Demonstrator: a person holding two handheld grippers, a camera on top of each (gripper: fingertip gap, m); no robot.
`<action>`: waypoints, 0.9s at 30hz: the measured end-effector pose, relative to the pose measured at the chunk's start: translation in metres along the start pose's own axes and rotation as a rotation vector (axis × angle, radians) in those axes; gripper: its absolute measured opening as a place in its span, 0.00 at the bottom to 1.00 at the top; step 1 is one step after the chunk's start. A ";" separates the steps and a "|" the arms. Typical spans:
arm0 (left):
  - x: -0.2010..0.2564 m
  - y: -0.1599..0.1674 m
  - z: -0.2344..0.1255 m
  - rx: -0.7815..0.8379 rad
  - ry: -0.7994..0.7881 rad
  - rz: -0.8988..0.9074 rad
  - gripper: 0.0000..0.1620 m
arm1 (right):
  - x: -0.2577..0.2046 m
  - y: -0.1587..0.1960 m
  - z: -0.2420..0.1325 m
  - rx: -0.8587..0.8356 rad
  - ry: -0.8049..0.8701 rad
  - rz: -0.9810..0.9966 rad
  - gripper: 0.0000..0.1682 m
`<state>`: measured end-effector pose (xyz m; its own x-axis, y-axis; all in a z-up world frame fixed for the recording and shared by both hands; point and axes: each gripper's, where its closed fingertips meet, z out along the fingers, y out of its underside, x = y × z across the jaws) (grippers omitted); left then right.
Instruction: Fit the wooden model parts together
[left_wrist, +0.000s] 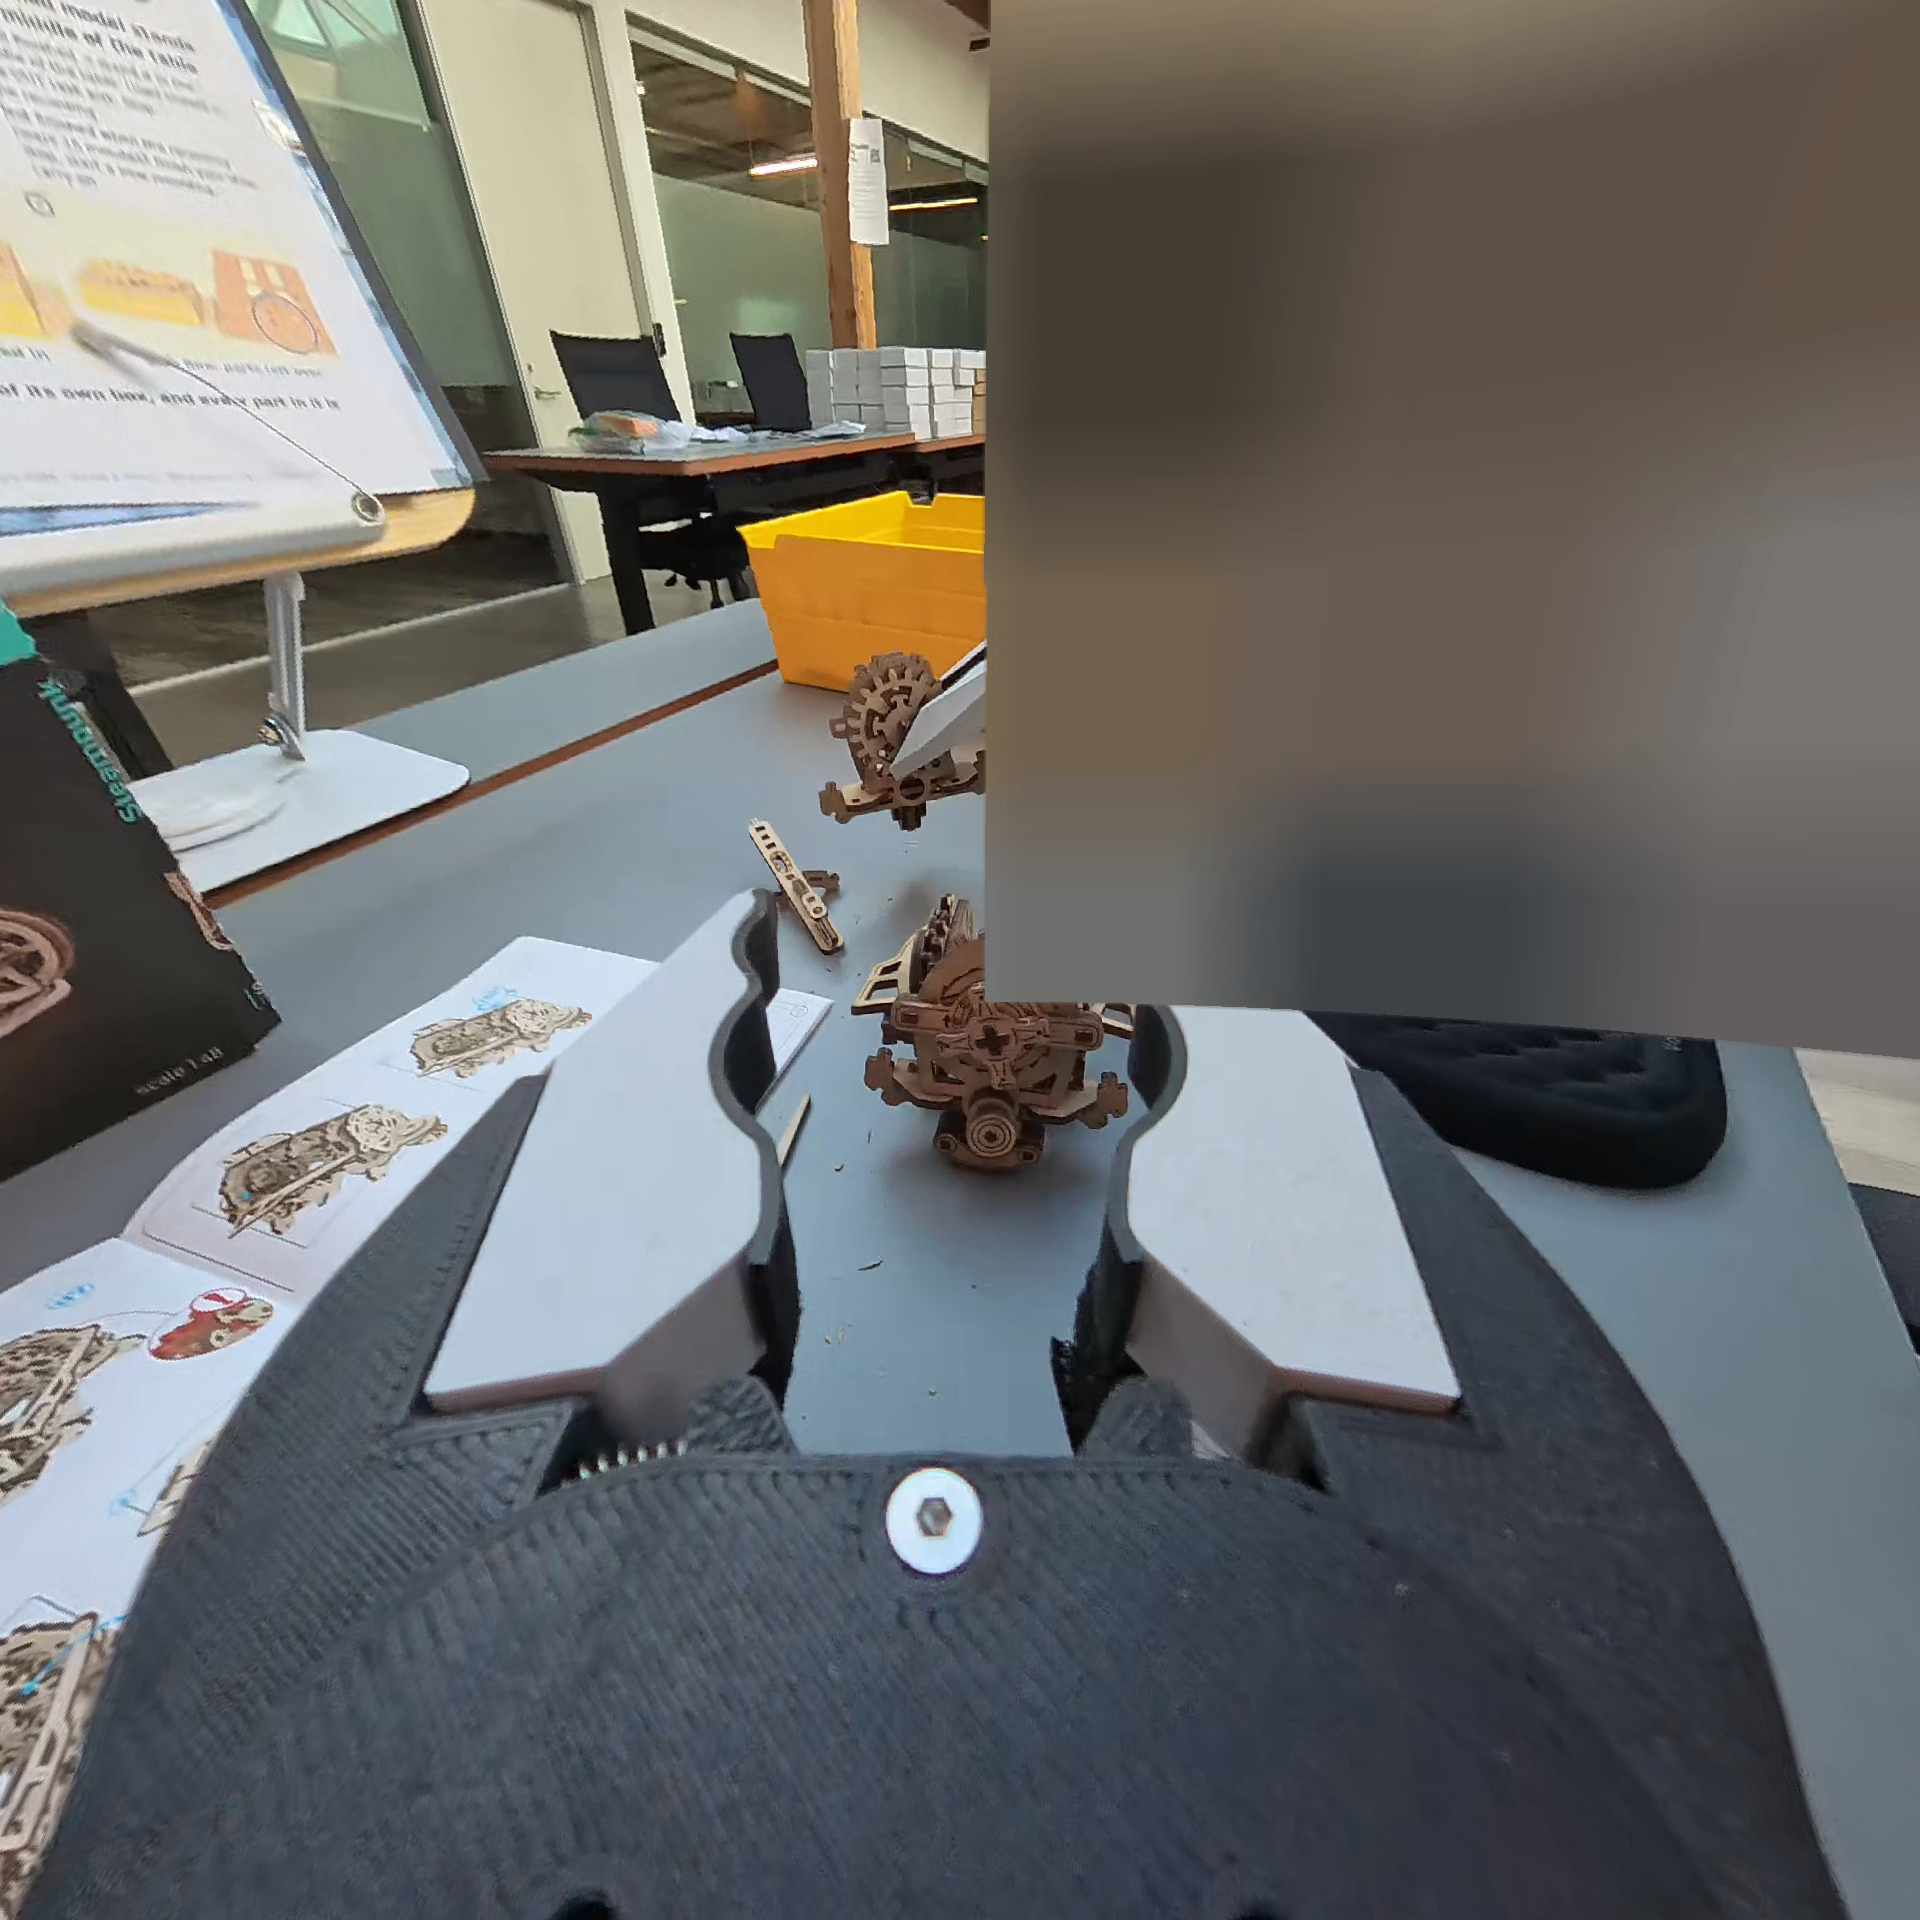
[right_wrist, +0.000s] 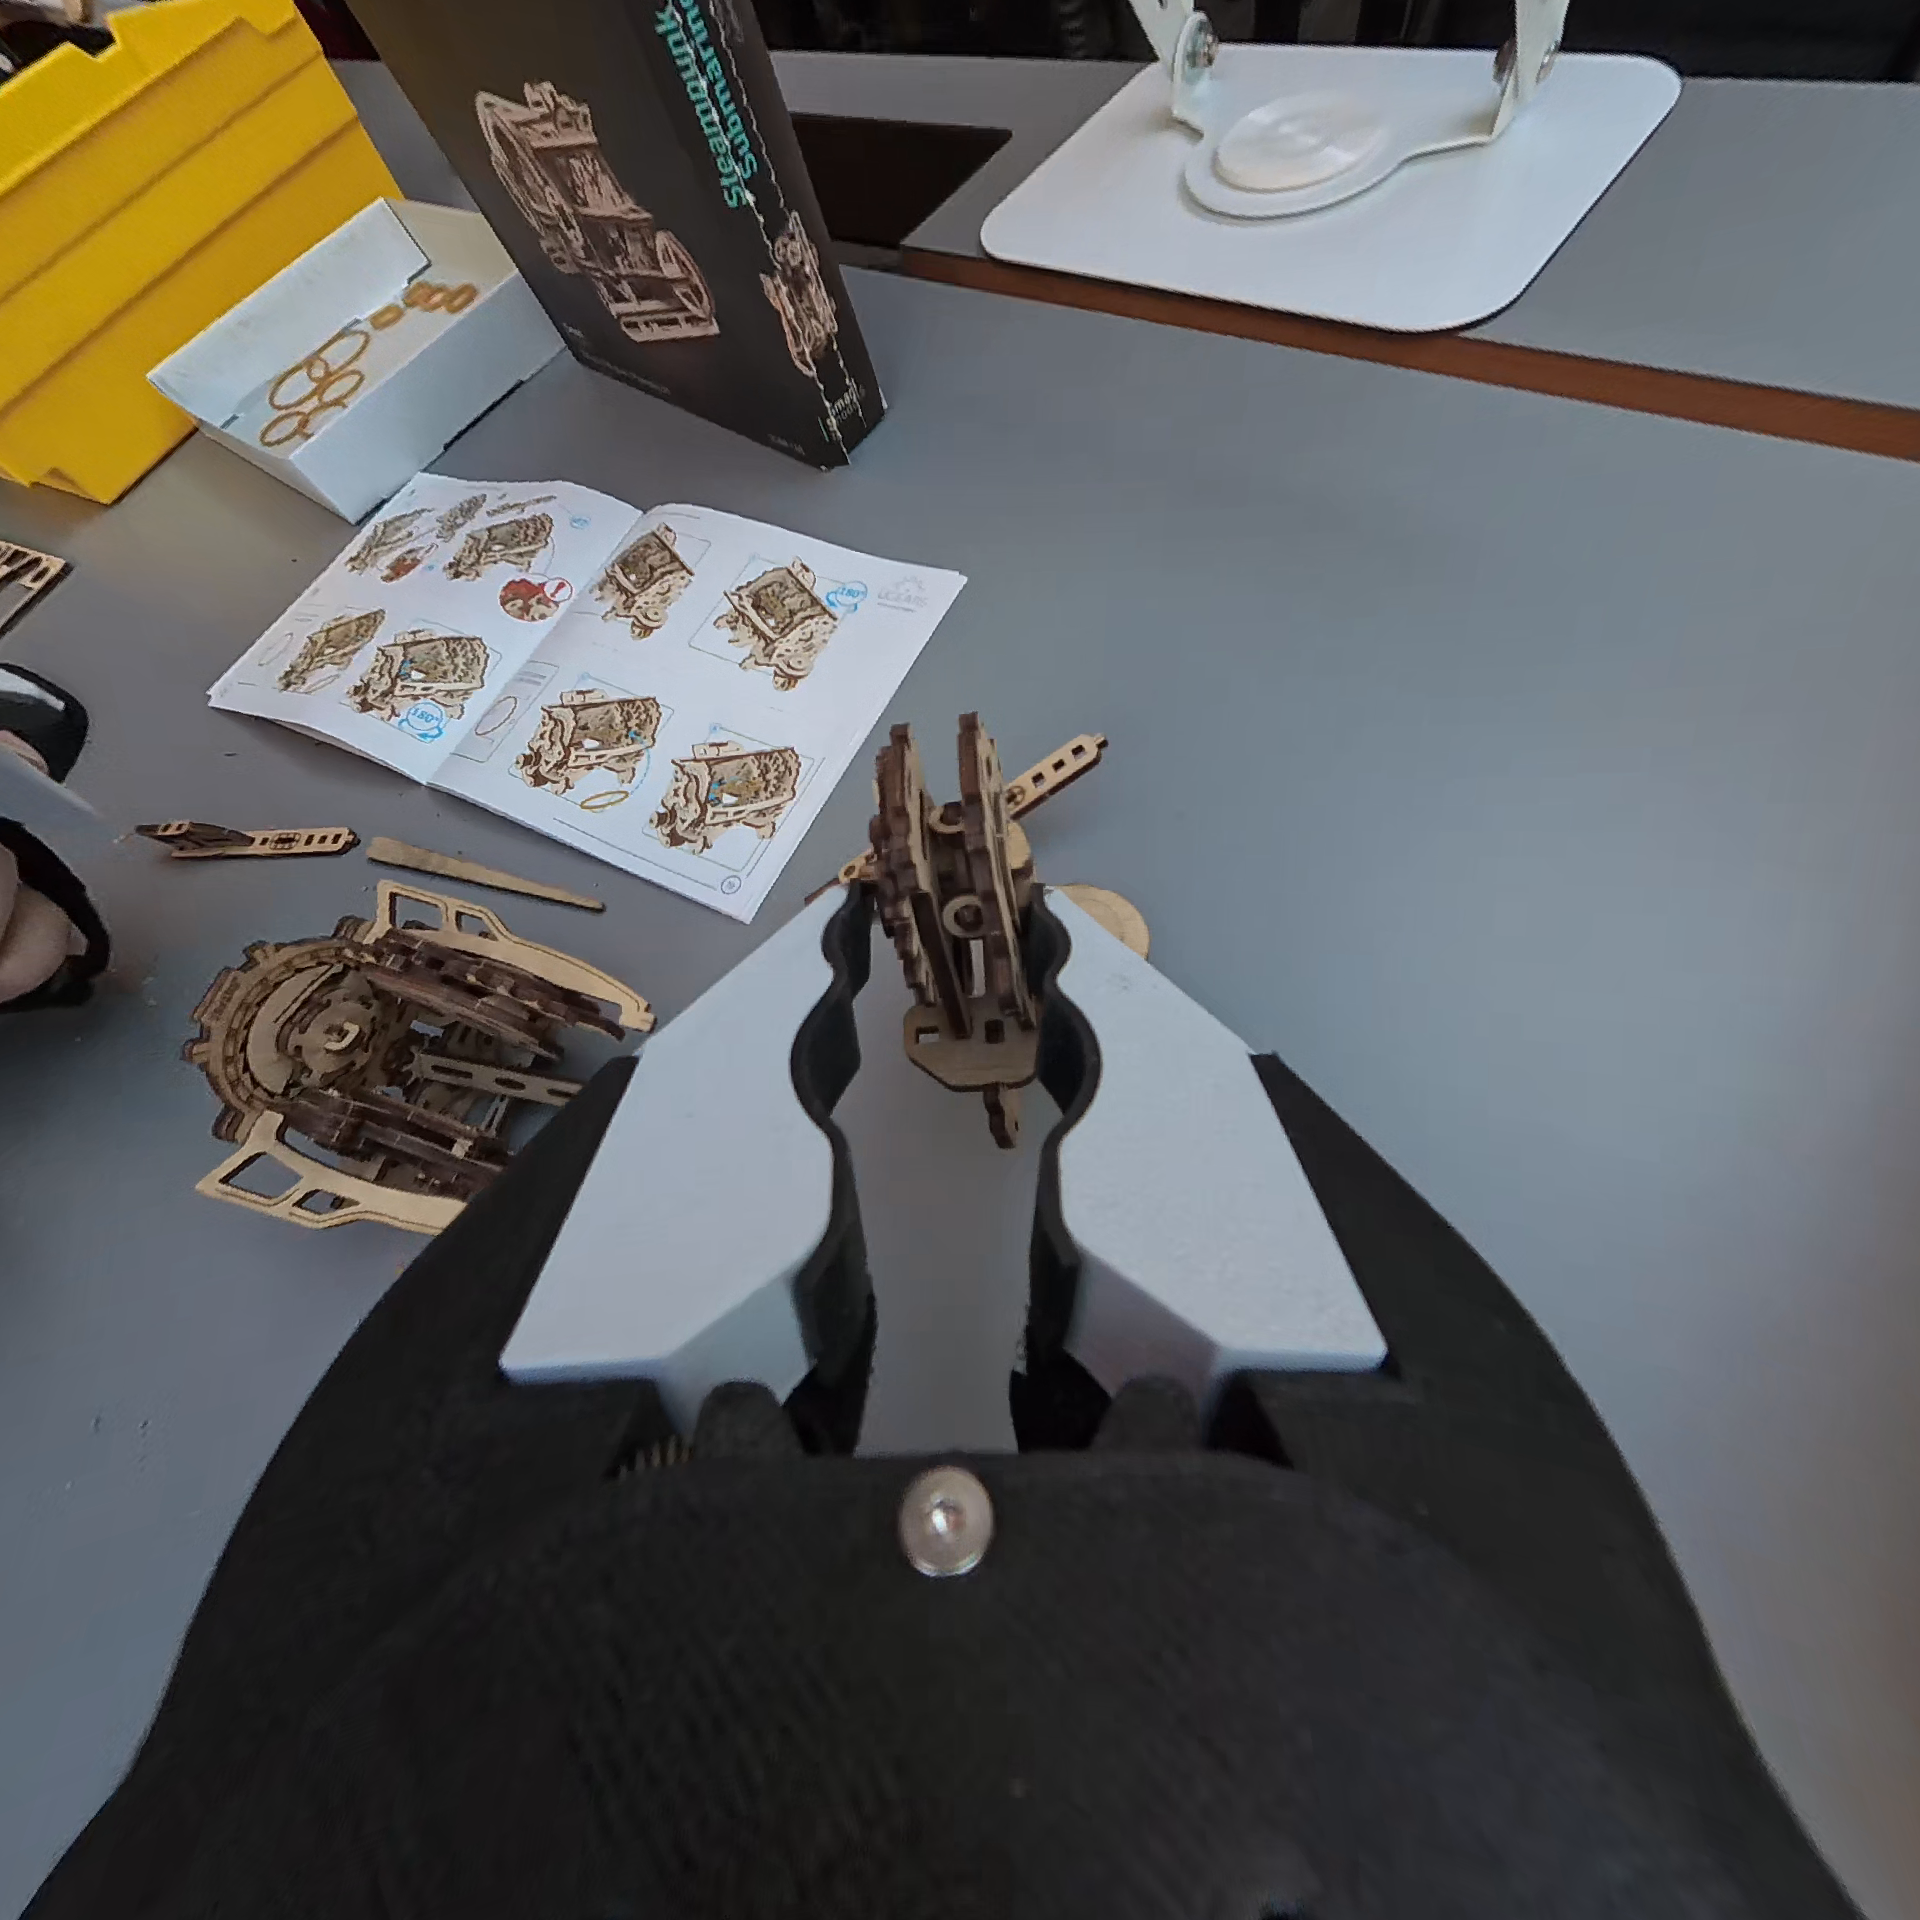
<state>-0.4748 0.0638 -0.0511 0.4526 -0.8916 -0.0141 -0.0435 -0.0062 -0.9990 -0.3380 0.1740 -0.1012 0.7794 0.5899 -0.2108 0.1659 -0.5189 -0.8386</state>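
The large wooden model body (right_wrist: 395, 1060) lies on its side on the grey table (right_wrist: 1455, 831), left of my right gripper. My right gripper (right_wrist: 951, 914) is shut on a smaller wooden gear assembly (right_wrist: 956, 883) and holds it upright just above the table. In the left wrist view the body (left_wrist: 987, 1070) lies right in front of my left gripper (left_wrist: 954, 968), which is open and empty with its fingers on either side of it. The gear assembly (left_wrist: 888, 727) shows farther back there. A small slotted wooden piece (right_wrist: 249, 836) and a thin wooden stick (right_wrist: 483, 878) lie loose nearby.
An open instruction booklet (right_wrist: 582, 675) lies behind the parts. A black model box (right_wrist: 665, 208) stands beyond it, beside a white tray of wooden rings (right_wrist: 343, 364) and a yellow bin (right_wrist: 135, 208). A white stand base (right_wrist: 1330, 166) sits far right. A black pad (left_wrist: 1538, 1101) lies at the right. Tip to tip, the grippers are about 20 centimeters apart.
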 end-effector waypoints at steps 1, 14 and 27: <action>0.001 -0.002 0.001 0.004 -0.020 0.013 0.41 | -0.002 -0.001 0.002 0.024 -0.014 0.008 0.17; 0.011 -0.020 0.017 -0.001 -0.160 0.100 0.47 | -0.026 -0.010 0.004 0.171 -0.055 -0.002 0.17; 0.074 -0.029 -0.010 0.272 -0.100 0.218 0.42 | -0.013 -0.026 -0.010 0.308 0.078 -0.056 0.17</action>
<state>-0.4491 -0.0068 -0.0229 0.5440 -0.8101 -0.2188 0.0841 0.3121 -0.9463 -0.3460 0.1738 -0.0714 0.8200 0.5572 -0.1307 0.0289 -0.2684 -0.9629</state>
